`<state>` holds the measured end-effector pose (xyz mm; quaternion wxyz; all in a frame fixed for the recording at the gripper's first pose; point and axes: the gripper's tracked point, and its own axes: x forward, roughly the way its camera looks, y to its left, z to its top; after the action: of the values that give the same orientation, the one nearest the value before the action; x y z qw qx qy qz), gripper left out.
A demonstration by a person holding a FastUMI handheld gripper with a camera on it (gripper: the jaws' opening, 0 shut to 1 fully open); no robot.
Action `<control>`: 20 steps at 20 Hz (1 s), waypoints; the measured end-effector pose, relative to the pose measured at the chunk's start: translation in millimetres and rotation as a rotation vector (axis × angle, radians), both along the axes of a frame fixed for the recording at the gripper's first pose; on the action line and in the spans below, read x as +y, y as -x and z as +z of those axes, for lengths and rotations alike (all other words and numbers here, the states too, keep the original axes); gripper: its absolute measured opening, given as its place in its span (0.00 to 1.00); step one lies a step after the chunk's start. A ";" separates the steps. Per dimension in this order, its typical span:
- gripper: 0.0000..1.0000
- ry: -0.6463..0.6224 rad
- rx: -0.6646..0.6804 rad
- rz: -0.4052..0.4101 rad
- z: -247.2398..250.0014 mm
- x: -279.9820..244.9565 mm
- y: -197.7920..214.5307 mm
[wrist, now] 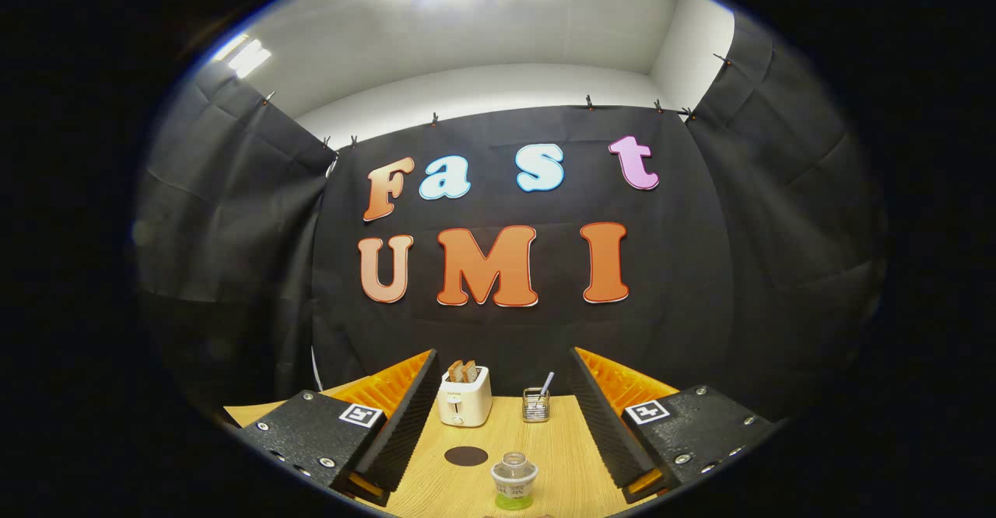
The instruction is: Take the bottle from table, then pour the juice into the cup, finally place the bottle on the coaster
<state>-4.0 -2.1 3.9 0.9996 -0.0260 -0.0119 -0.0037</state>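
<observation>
The gripper is hanging above the wooden table with its fingers standing wide apart, touching nothing; the channel between them is lying open down to the tabletop. In that channel the bottle is standing upright, nearest the fingers, with bare wood on both its sides; the dark round coaster is lying flat just beyond it and slightly to the left, blocking nothing. Farther back the white toaster and a small wire holder are standing apart, leaving a gap between them; the booth's cloth wall is closing off everything behind.
</observation>
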 end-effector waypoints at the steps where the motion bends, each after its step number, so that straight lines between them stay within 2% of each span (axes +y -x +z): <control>1: 0.97 -0.006 -0.007 0.004 1.4 2.1 -1.4; 13: 0.97 -0.011 -0.015 0.025 -6.9 13.3 0.3; 20: 0.97 -0.018 0.030 0.050 -58.5 13.5 0.2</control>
<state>-4.2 11.3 -54.6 0.9996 -0.0170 0.0026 0.0216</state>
